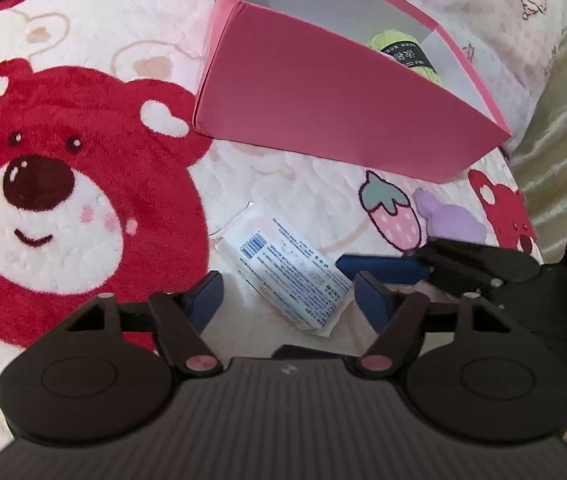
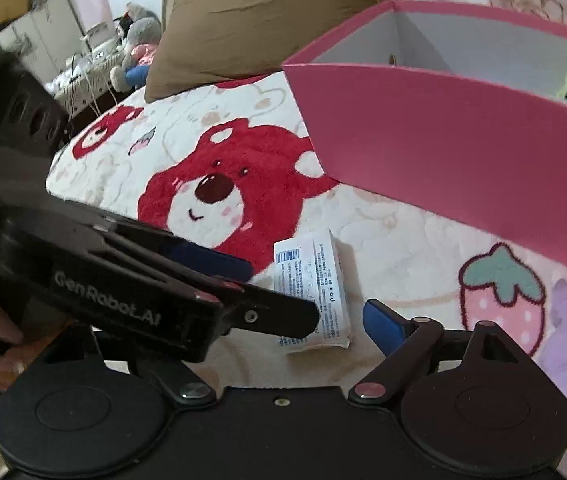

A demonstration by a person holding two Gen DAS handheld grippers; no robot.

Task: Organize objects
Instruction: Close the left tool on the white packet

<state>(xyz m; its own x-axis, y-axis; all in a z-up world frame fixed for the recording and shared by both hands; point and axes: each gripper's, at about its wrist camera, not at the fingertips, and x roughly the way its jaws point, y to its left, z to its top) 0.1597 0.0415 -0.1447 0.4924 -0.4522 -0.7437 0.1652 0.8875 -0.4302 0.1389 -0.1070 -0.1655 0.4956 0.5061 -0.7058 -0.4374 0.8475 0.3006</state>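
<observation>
**Two grippers crowd one soft pack on the bed**

A white tissue pack (image 1: 293, 276), printed side up with a barcode, lies flat on the bear-print blanket (image 1: 83, 184) of the bed, just in front of the open pink box (image 1: 323, 112). A ball of green yarn (image 1: 407, 54) already sits inside the box, so the pack is probably the next thing to go in.

The left gripper (image 1: 287, 296) straddles the pack, its blue pads on either side at a middling gap; neither pad visibly presses the wrapper, so nothing is held. The right gripper (image 2: 311, 312) comes in from the other side, its jaws wide; one finger is hidden behind the left gripper's body, the other stands just beside the pack's edge without touching it.

The main risk is a clash: both tools aim at the same small target, and one finger of the right gripper already sits close to a left finger. Closing together could knock the pack askew or pinch only loose wrapper. The plush blanket gives underfoot, so pads may dig into pile instead of sliding under the pack. The soft pack may also buckle and slip on the lift, or catch the box's near wall.
</observation>
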